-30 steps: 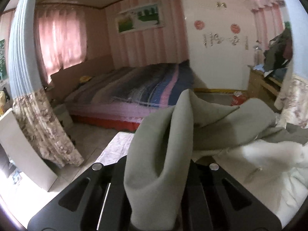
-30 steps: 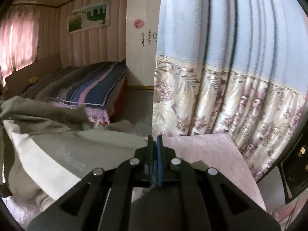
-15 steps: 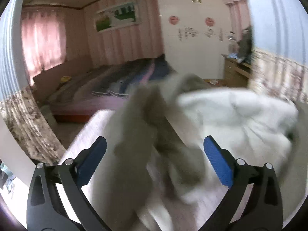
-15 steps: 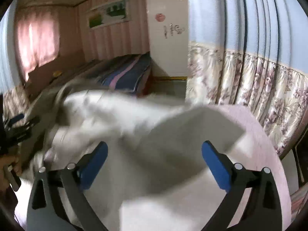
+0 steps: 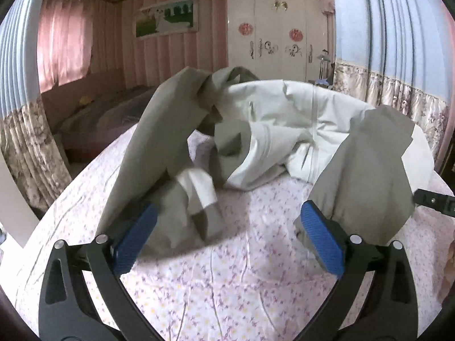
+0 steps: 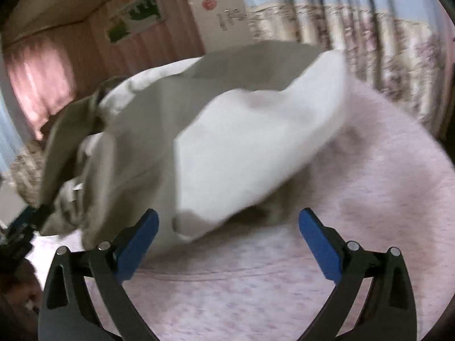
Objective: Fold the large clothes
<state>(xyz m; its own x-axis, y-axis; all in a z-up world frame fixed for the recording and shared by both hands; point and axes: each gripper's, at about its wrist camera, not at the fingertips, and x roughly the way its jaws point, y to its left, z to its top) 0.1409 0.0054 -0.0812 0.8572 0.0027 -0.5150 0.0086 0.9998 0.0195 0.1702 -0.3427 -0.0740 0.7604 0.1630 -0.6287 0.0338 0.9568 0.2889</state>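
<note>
A large grey-green and white garment (image 5: 273, 130) lies bunched and partly billowed on the pink floral bedsheet (image 5: 227, 289). My left gripper (image 5: 227, 238) stands open just in front of it. A grey sleeve end (image 5: 176, 216) rests beside its left pad and a grey flap (image 5: 369, 182) rises behind its right pad, neither pressed. In the blurred right wrist view the garment (image 6: 244, 147) sits ahead of my open right gripper (image 6: 229, 248), nothing between its pads. The other gripper shows at each view's edge: the right one (image 5: 432, 200), the left one (image 6: 25, 224).
Blue curtains with a floral hem (image 5: 398, 65) hang to the right and left of the bed. Behind are a white wardrobe (image 5: 278, 37), a second bed (image 5: 108, 113) and a pink-curtained window (image 5: 65, 48). A hand (image 6: 17, 287) shows at the lower left.
Both grippers were shut on the raised garment; they have opened and let it go. The garment has dropped onto the sheet, and both grippers have sunk toward the bed.
</note>
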